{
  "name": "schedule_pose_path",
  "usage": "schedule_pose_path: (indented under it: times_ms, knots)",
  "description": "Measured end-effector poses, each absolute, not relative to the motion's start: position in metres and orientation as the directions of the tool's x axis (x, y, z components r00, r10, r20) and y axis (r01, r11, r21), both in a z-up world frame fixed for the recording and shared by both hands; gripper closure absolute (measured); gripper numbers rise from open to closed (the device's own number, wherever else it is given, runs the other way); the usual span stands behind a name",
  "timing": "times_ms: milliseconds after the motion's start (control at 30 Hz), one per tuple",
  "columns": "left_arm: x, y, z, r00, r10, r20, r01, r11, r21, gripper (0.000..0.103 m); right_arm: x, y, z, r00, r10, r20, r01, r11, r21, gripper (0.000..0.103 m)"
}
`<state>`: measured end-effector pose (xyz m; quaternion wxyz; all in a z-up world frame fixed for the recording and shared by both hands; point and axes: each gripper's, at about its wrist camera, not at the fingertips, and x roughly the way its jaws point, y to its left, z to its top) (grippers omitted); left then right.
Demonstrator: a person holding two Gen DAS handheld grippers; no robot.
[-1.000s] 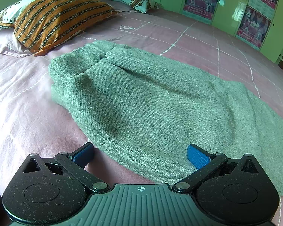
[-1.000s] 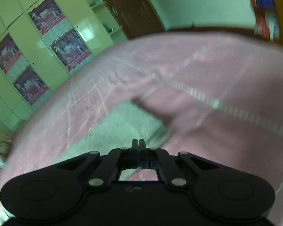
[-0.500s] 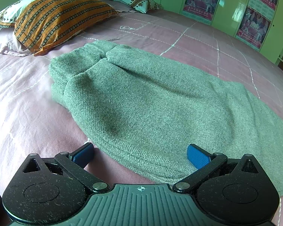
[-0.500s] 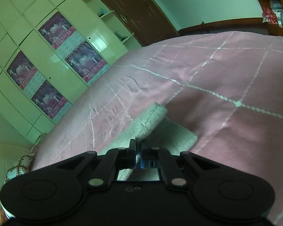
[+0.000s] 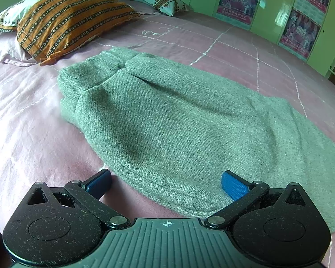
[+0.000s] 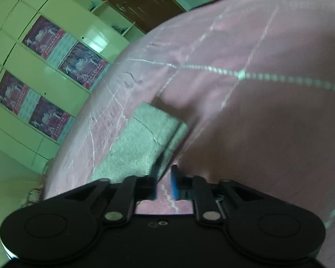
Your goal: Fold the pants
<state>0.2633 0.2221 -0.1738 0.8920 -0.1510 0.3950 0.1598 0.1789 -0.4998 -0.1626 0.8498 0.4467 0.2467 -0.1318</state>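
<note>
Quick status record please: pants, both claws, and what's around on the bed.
pants: grey knit, lying flat on the pink bed, one end bunched toward the pillow
leg end: flat on the bed, just ahead of the right claw
left claw: open wide, straddling the near edge of the pants, nothing held
right claw: slightly open, empty, view blurred
pillow: orange striped, beyond the pants
cupboards: green doors with posters

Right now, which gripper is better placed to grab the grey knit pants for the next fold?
Left. The left gripper is wide open, its fingers straddling the near edge of the grey knit pants on the pink bedspread. The right gripper is only slightly open, short of the hem.
</note>
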Motion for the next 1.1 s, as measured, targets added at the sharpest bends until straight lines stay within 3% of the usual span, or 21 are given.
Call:
schedule_pose_path:
  times_ms: [333,467,600,633,700,733,767,867,933,1000,1067,1100]
  knots:
    - [0.264,0.221,-0.174,0.636,0.169,-0.753,-0.408,0.902,-0.142,0.000,0.177,-0.511,-0.181,0.904,-0.004,-0.428,0.394,0.397,0.829,0.081]
    - [0.264,0.221,-0.174,0.635,0.168,-0.754,-0.407,0.903,-0.142,0.000,0.170,-0.514,-0.185,0.926,-0.010,-0.378,0.357,0.346,0.867,0.069]
    - [0.264,0.221,-0.174,0.636,0.169,-0.753,-0.407,0.902,-0.141,0.000,0.194,-0.516,-0.183,0.899,0.011,-0.437,0.399,0.389,0.830,0.063]
    - [0.264,0.221,-0.174,0.636,0.170,-0.753,-0.407,0.902,-0.140,0.000,0.200,-0.515,-0.181,0.887,0.014,-0.462,0.416,0.409,0.812,0.065]
    - [0.264,0.220,-0.174,0.634,0.170,-0.754,-0.407,0.903,-0.140,0.000,0.213,-0.511,-0.177,0.849,0.005,-0.528,0.464,0.471,0.750,0.080]
    - [0.264,0.221,-0.174,0.634,0.169,-0.755,-0.407,0.903,-0.139,0.000,0.220,-0.509,-0.174,0.825,0.000,-0.565,0.486,0.510,0.710,0.102]
    - [0.264,0.221,-0.174,0.633,0.169,-0.755,-0.406,0.903,-0.138,0.000,0.225,-0.508,-0.169,0.813,-0.003,-0.582,0.488,0.548,0.680,0.102]
    - [0.264,0.221,-0.174,0.632,0.170,-0.756,-0.403,0.905,-0.133,0.000,0.215,-0.501,-0.121,0.906,-0.008,-0.424,0.322,0.665,0.674,0.103]
    - [0.266,0.220,-0.174,0.631,0.174,-0.756,-0.402,0.907,-0.127,0.000,0.206,-0.496,-0.105,0.925,-0.022,-0.379,0.284,0.704,0.651,0.103]
    - [0.267,0.219,-0.175,0.630,0.173,-0.757,-0.394,0.912,-0.119,0.000,0.209,-0.502,-0.121,0.894,-0.062,-0.444,0.354,0.707,0.613,0.103]
    - [0.267,0.219,-0.174,0.631,0.172,-0.757,-0.390,0.913,-0.118,0.000,0.223,-0.519,-0.172,0.789,-0.060,-0.611,0.505,0.629,0.591,0.103]
    - [0.266,0.220,-0.174,0.633,0.168,-0.756,-0.391,0.912,-0.124,0.000,0.220,-0.522,-0.185,0.804,-0.047,-0.593,0.503,0.586,0.636,0.103]
